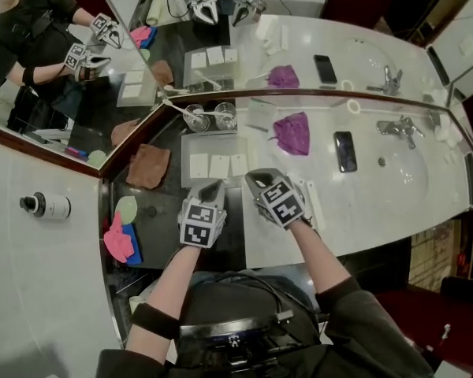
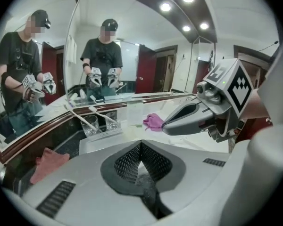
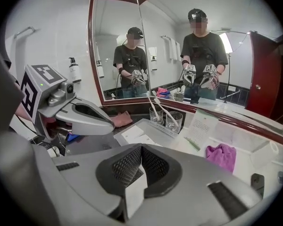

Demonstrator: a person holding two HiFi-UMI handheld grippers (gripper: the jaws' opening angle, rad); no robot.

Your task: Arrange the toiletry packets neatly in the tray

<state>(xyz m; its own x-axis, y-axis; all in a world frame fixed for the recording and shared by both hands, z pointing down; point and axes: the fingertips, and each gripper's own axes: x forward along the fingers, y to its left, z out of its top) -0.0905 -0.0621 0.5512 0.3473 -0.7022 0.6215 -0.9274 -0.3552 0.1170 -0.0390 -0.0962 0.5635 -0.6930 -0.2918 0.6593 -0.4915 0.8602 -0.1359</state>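
A clear tray (image 1: 185, 144) lies on the dark counter, with three white toiletry packets (image 1: 219, 165) in a row inside it. My left gripper (image 1: 215, 186) hovers just in front of the tray's near edge. Its jaws (image 2: 141, 161) are shut, and I cannot tell whether anything thin sits between the pads. My right gripper (image 1: 254, 179) is beside it at the tray's near right corner, shut on a white packet (image 3: 134, 192) that hangs between its pads. The tray (image 3: 151, 126) and its packets (image 3: 132, 133) lie ahead in the right gripper view.
Two glasses with toothbrushes (image 1: 210, 116) stand behind the tray. A purple cloth (image 1: 292, 132), a phone (image 1: 345, 150) and the sink tap (image 1: 400, 128) are to the right. A brown cloth (image 1: 148, 166), pink and blue items (image 1: 120, 241) and a small bottle (image 1: 47, 205) are left. Mirrors line the back.
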